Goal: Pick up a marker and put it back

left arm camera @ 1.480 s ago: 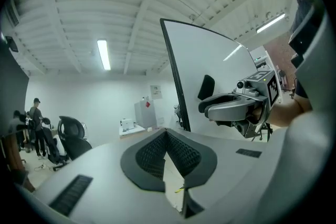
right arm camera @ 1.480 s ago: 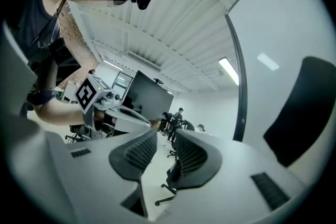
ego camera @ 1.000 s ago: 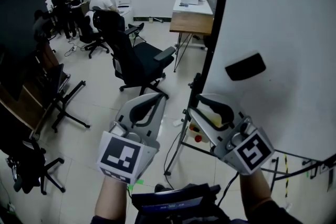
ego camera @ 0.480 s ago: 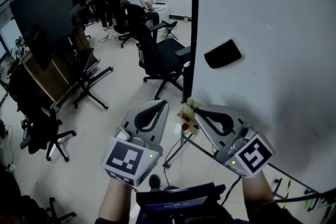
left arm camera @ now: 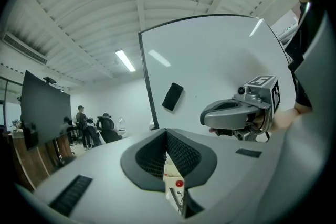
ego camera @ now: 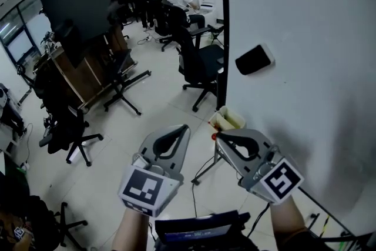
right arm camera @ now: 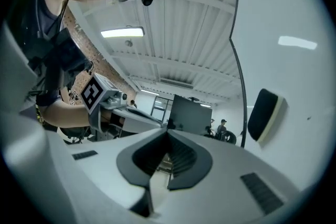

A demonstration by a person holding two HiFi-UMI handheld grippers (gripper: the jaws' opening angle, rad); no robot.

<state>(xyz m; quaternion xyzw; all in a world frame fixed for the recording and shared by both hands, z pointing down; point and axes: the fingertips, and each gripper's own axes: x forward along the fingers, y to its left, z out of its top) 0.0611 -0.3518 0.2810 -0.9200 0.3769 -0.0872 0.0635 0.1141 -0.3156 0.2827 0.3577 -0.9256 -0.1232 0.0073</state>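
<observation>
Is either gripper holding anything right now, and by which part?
Nothing held. The left gripper and the right gripper are both shut and empty.

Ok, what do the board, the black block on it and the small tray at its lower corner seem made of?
Board: smooth glossy white panel, probably coated steel or melamine; ceiling lights reflect in it. Block: likely an eraser, matt dark body with a pale layer, maybe felt or foam. Tray: pale cream, looks like moulded plastic, too small to be sure.
</observation>
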